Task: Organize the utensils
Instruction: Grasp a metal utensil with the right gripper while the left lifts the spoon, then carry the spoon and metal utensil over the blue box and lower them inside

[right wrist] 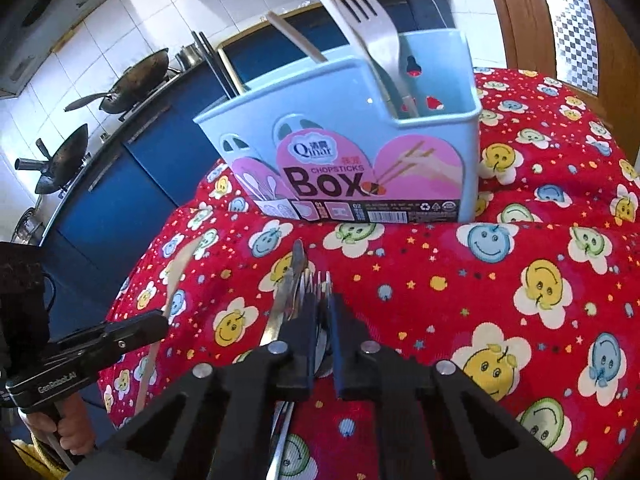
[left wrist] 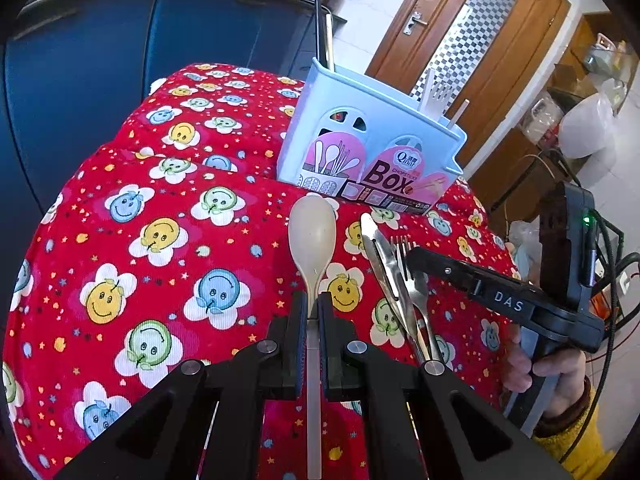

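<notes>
Left wrist, spoon [left wrist: 311,236] clamped in hand-held gripper [left wrist: 313,320]

Cloth [left wrist: 168,208]: red, scattered with white flowers bearing yellow, blue and green smiling faces, plus small stars.
Utensil box [right wrist: 432,152]: pale blue; pink label with dark lettering.
Spoon [left wrist: 312,236]: cream.
Metal fork [left wrist: 404,256]: silver.
Plastic fork in box [right wrist: 372,28]: white.
Cabinets [left wrist: 92,60]: deep blue.
Door [left wrist: 448,12]: brown wood, checkered pane.
Sleeve [left wrist: 576,440]: yellow.
</notes>
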`<state>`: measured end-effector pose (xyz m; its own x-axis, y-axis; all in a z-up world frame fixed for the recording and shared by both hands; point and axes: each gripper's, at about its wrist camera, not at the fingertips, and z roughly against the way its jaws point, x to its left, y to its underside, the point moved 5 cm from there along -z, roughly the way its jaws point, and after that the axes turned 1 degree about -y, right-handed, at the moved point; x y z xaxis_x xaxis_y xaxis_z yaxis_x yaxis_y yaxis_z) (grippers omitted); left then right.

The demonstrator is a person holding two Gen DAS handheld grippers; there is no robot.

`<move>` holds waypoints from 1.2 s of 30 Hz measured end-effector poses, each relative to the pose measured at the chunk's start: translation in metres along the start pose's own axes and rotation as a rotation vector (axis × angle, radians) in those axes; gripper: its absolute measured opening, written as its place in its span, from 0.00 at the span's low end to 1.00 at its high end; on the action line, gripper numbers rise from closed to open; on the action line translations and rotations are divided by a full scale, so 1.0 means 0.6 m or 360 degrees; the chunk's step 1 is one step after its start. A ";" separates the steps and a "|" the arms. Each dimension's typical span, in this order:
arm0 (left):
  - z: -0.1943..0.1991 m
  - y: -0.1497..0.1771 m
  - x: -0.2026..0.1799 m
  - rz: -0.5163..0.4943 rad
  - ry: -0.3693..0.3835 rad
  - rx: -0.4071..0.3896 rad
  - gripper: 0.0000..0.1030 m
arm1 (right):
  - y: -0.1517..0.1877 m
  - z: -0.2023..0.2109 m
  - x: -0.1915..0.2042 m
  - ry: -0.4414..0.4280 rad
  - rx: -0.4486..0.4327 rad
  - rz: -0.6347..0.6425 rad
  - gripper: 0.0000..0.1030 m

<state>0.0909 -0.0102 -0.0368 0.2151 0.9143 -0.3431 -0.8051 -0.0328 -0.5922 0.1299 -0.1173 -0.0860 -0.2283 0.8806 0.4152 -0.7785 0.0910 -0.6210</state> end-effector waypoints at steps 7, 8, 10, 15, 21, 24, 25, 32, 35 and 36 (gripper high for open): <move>0.002 -0.003 -0.007 -0.0006 0.0031 -0.0031 0.05 | -0.003 0.038 0.018 -0.0059 -0.0105 0.0017 0.02; 0.004 -0.004 -0.007 -0.0007 0.0035 -0.0040 0.05 | -0.004 0.047 0.024 -0.0063 -0.0134 0.0029 0.02; 0.009 -0.008 -0.009 -0.0005 0.0046 -0.0065 0.05 | -0.006 0.064 0.032 -0.0056 -0.0186 0.0045 0.02; 0.025 -0.019 -0.013 -0.0001 0.0072 -0.0147 0.05 | -0.013 0.110 0.048 -0.0016 -0.0352 0.0082 0.02; 0.054 -0.046 -0.025 -0.0041 0.0084 -0.0313 0.05 | -0.024 0.170 0.068 0.0115 -0.0598 0.0180 0.02; 0.063 -0.066 -0.032 -0.0049 0.0090 -0.0383 0.05 | -0.036 0.200 0.079 0.0199 -0.0720 0.0252 0.02; 0.066 -0.072 -0.034 -0.0051 0.0091 -0.0405 0.05 | -0.040 0.206 0.082 0.0219 -0.0748 0.0270 0.02; 0.093 -0.130 -0.061 -0.0097 0.0087 -0.0626 0.05 | -0.085 0.234 0.085 0.0327 -0.0864 0.0328 0.02; 0.107 -0.163 -0.072 -0.0122 0.0080 -0.0760 0.05 | -0.107 0.243 0.082 0.0371 -0.0900 0.0337 0.02; 0.109 -0.172 -0.074 -0.0125 0.0073 -0.0791 0.05 | -0.112 0.245 0.080 0.0382 -0.0909 0.0339 0.02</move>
<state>0.1281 -0.0212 0.0872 0.2973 0.9036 -0.3086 -0.4273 -0.1631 -0.8893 0.0850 -0.1493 0.0735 -0.1548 0.9800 0.1249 -0.2822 0.0773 -0.9562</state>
